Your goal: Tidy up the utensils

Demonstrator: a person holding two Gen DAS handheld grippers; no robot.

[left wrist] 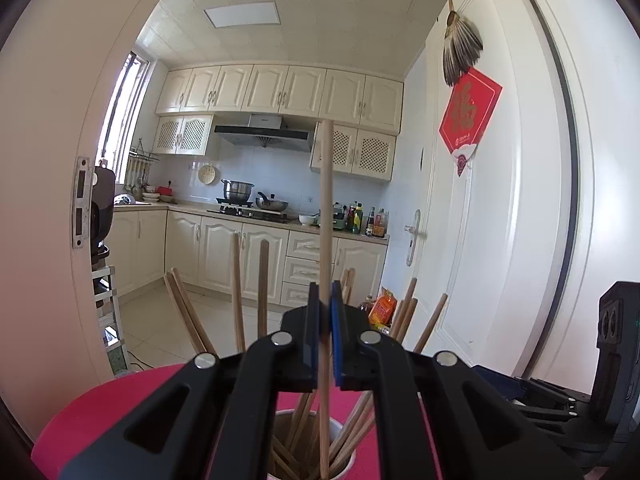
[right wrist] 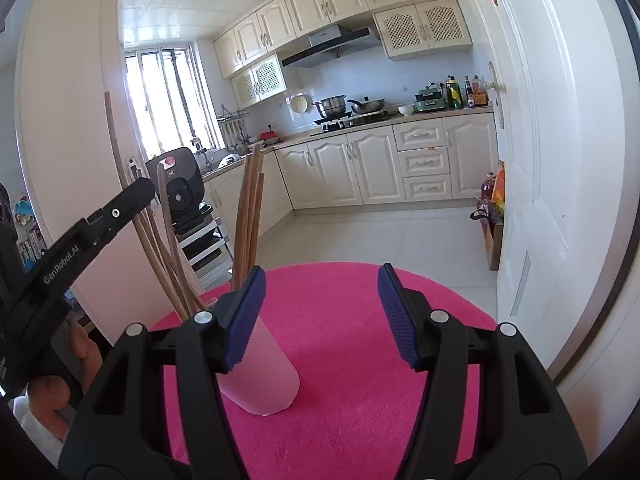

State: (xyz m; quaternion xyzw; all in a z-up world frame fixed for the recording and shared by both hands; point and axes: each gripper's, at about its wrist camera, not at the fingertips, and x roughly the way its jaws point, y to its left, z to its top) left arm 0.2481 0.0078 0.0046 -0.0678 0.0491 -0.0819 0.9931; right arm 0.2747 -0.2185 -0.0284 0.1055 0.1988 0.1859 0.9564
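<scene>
My left gripper (left wrist: 326, 312) is shut on a single wooden chopstick (left wrist: 326, 208) that stands upright with its lower end down in a white cup (left wrist: 344, 466). The cup holds several other wooden chopsticks (left wrist: 262, 288) fanned outward. The cup stands on a round pink table (left wrist: 80, 412). In the right wrist view the same white cup (right wrist: 268, 372) stands on the pink table (right wrist: 352, 320) just right of my left finger, with chopsticks (right wrist: 250, 216) rising from it. My right gripper (right wrist: 320, 312) is open and empty. The left gripper's black body (right wrist: 80, 232) reaches in from the left.
A white door (left wrist: 500, 200) with a red decoration stands open on the right. Behind the table lies a tiled floor (right wrist: 360, 232) and a kitchen with cream cabinets (right wrist: 360, 168). A black appliance on a shelf rack (right wrist: 188, 196) stands to the left, beyond the table.
</scene>
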